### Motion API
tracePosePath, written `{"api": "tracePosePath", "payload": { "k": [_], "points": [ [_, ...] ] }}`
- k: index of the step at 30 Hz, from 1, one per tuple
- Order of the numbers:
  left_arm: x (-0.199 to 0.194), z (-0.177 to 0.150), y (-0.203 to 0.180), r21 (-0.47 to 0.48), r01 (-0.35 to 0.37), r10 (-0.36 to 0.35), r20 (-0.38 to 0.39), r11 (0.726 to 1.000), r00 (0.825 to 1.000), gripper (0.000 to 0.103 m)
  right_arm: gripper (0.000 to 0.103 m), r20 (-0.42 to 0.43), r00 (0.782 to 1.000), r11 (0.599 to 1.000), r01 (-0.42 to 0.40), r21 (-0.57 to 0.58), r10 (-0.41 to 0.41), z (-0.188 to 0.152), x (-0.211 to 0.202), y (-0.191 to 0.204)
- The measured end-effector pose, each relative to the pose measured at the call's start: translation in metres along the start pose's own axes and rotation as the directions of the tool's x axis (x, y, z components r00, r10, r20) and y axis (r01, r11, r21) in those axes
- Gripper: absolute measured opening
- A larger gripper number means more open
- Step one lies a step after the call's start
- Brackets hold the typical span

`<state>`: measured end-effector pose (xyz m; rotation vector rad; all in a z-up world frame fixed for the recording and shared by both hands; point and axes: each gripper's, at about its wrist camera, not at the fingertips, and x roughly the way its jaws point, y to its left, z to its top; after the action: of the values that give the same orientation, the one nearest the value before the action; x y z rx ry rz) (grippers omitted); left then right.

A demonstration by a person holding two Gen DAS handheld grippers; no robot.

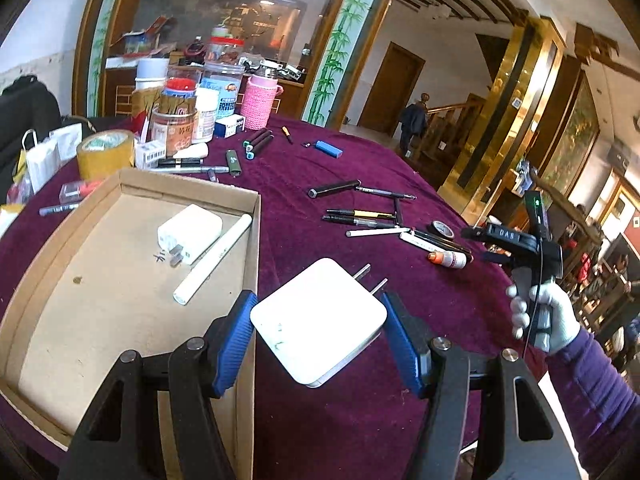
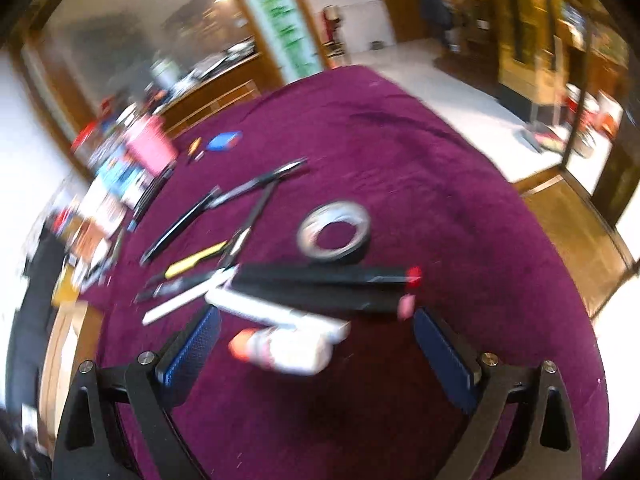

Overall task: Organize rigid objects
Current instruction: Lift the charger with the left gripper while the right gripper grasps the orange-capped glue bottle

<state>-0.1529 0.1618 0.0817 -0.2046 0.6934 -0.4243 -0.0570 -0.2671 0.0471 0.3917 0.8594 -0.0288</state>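
My left gripper is shut on a flat white charger with two metal prongs, held above the purple cloth just right of a cardboard box. The box holds a white plug adapter and a white marker. My right gripper is open above a small white bottle with an orange cap, a white marker and black markers. This view is blurred. The right gripper also shows in the left wrist view, held by a gloved hand.
Pens and markers lie scattered mid-table, with a black tape roll and a blue lighter. Jars, a pink cup and a yellow tape roll crowd the far left. The table edge falls off at the right.
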Motion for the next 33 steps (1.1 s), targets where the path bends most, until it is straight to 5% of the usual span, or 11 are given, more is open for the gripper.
{"api": "tracePosePath", "payload": {
  "k": [3,6,9,10,15,20,25,30,33],
  "points": [
    [0.003,-0.004,0.001,-0.019,0.018,-0.018,-0.011,1.000,1.000,0.063,0.099,-0.051,0.999,0.999,-0.004,-0.054,0.001,-0.005,0.014,0.017],
    [0.001,-0.008,0.003,-0.019,0.015,-0.015,-0.016,1.000,1.000,0.063,0.093,-0.149,0.977,0.987,-0.156,-0.027,0.150,-0.020,0.029,0.032],
    [-0.002,-0.007,0.008,-0.022,-0.008,0.008,-0.008,1.000,1.000,0.063,0.093,-0.245,0.902,0.921,-0.383,-0.073,0.356,-0.042,0.018,0.067],
    [-0.002,-0.007,0.010,-0.028,-0.009,0.009,-0.007,1.000,1.000,0.063,0.093,-0.245,0.897,0.913,-0.399,-0.089,0.368,-0.045,0.013,0.072],
    [0.007,-0.006,0.012,-0.058,0.013,-0.015,-0.035,0.998,0.999,0.063,0.093,-0.164,0.974,0.949,-0.195,-0.249,0.157,-0.044,0.000,0.089],
    [0.009,-0.007,0.005,-0.048,0.009,-0.011,-0.043,0.999,0.999,0.063,0.093,-0.187,0.974,0.961,-0.166,-0.222,0.125,-0.045,0.017,0.100],
    [0.005,-0.006,0.006,-0.046,-0.001,0.000,-0.038,0.999,0.999,0.063,0.092,-0.176,0.972,0.982,-0.174,-0.080,0.158,-0.030,0.029,0.100],
    [0.005,-0.005,0.010,-0.055,-0.001,-0.001,-0.038,0.998,0.999,0.063,0.092,-0.112,0.984,0.962,-0.158,-0.222,0.135,-0.015,0.026,0.117],
    [0.008,-0.006,0.013,-0.074,0.013,-0.016,-0.047,0.997,0.999,0.063,0.071,-0.158,0.979,0.943,-0.172,-0.286,0.130,-0.014,0.045,0.125]
  ]
}}
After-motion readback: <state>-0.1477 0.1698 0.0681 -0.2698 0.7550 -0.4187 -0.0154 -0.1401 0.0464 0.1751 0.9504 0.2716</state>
